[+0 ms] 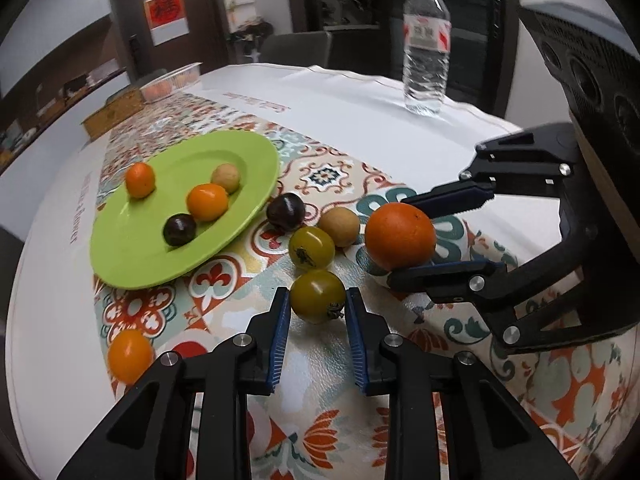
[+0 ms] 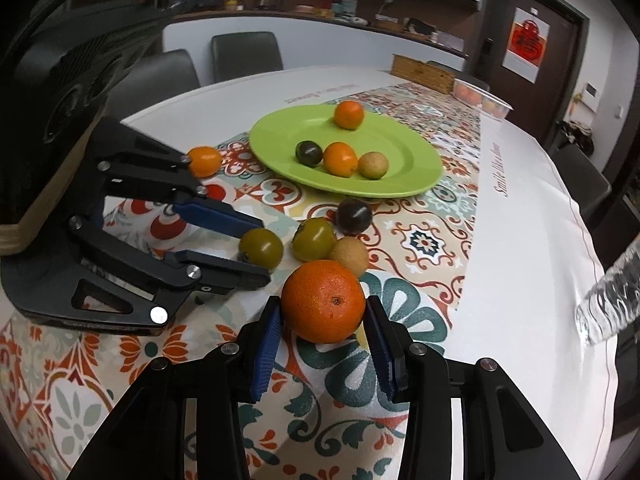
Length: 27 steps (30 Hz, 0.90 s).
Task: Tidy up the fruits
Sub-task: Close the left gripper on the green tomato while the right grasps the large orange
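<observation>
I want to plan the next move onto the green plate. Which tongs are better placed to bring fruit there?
Left. The left tongs bracket a green tomato nearer the green plate. The right tongs bracket the orange, farther away.

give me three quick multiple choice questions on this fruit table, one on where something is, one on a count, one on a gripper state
1. Where does the water bottle stand?
A. on the white cloth beyond the fruit
B. on the green plate
C. inside a box

2. How many fruits lie on the green plate?
A. two
B. four
C. seven

3. What is the right gripper doing?
A. hanging wide open above the plate
B. gripping the bottle
C. its fingers sit on either side of the big orange

Answers:
1. A, the bottle stands alone on plain white cloth, away from the plate.
2. B, two orange, one dark and one tan fruit lie on the plate.
3. C, the blue pads flank the orange in both views; whether they press it is unclear.
</observation>
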{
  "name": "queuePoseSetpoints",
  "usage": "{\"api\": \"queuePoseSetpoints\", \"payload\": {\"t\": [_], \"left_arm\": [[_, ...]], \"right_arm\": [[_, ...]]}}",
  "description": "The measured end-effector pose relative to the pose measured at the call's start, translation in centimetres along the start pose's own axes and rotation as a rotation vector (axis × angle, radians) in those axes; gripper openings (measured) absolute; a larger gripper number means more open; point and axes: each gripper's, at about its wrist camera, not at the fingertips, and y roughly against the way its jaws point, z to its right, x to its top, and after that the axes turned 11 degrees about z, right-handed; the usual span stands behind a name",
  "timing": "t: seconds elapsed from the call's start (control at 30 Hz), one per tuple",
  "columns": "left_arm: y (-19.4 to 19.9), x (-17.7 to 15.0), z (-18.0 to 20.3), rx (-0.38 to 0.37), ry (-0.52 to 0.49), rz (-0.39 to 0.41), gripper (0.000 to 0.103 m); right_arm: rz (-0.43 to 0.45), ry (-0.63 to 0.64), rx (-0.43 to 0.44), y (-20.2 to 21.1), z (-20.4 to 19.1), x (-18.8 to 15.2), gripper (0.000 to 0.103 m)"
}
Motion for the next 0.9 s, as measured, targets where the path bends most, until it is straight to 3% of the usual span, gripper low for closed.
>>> {"api": "queuePoseSetpoints", "payload": {"t": [0.37,0.9], "left_arm": [[3.1,0.6,0.0,0.096,0.134,0.057,0.028],[7.2,3.6,-1.4,0.243,0.216,0.148,0.028]], "right_arm": [[0.064,-0.052,-0.017,2.4,-0.1,1.4,0.042],[0.167,-0.074,-0.038,4.1,0.2,5.5,0.042]]}}
